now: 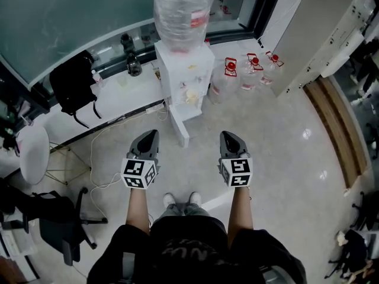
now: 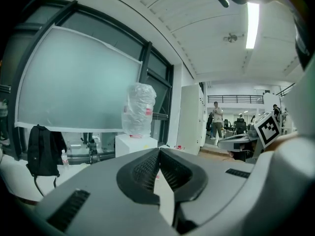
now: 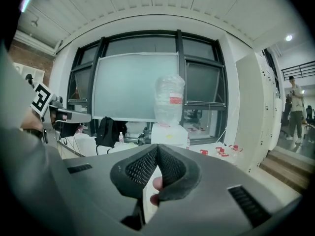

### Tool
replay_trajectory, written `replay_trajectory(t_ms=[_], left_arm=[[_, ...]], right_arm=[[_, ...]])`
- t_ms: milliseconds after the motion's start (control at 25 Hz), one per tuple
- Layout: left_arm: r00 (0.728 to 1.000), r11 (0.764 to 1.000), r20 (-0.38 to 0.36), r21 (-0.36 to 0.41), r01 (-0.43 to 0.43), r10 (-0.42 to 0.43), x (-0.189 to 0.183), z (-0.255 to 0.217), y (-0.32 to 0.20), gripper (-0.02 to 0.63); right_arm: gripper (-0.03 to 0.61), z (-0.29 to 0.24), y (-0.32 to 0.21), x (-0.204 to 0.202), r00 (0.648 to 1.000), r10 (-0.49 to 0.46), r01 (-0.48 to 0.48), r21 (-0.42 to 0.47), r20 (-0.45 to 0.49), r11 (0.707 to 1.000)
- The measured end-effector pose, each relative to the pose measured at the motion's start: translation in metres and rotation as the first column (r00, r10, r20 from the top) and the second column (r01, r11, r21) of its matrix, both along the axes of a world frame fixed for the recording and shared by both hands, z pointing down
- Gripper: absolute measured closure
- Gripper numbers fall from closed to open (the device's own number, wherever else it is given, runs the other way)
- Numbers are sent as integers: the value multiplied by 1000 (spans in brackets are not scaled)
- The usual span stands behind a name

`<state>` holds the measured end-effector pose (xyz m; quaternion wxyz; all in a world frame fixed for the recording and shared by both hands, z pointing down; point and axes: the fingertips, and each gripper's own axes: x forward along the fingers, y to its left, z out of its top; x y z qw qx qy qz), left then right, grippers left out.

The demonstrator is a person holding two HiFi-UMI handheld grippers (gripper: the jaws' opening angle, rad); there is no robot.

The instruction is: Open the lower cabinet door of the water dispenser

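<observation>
1. Water dispenser [image 1: 185,76] stands straight ahead of the person, but nearest the camera are the person's shoes [image 1: 180,199] on a pale, glossy floor [image 1: 278,158].
2. Just beyond the shoes, the left gripper [image 1: 151,135] and right gripper [image 1: 227,135] are held side by side above the floor, well apart from each other. Both point toward the dispenser, and neither touches it.
3. Each gripper is clenched, its ribbed pads meeting at the tips with nothing between them.
4. A black office chair [image 1: 59,223] sits at the left, and a white cable [image 1: 100,152] trails across the floor.
5. The lower cabinet door [image 1: 179,126] appears swung open, a white panel jutting from the dispenser's base toward the person.
6. A big clear water bottle [image 1: 182,10] sits inverted on top of the dispenser.
7. A white counter [image 1: 127,96] runs left of the dispenser and carries a black backpack [image 1: 74,87].
8. Red-capped jugs [image 1: 249,70] stand on the floor to its right, near a tall white locker [image 1: 331,28].
9. A frosted window [image 1: 65,16] closes the room behind.
</observation>
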<state>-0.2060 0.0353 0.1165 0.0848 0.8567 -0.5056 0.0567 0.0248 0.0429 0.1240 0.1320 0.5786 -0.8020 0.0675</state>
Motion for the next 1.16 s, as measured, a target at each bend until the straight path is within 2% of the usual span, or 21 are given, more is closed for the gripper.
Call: replay_trajectory(t_ms=[120,320,520,1160], left_arm=[[1000,1000,-20,24,-9,9,3,-15,2,601],[1000,999,-5,46,-14,14,5,-30,10,601],[1000,997,-21,79,-11,12,1,-47,11,601],[998,987,3,147,-62,62,-4,-68,18,601]], right_arm=[[565,-15,5,6,1000,13,-13,28,6,1000],[565,-33,22,9,1000,11,-10,53,-17,999],[565,-47,32,6,999,31,-33,84,21,996],[565,-53,37,2,997,79,-77,138,-6,987]])
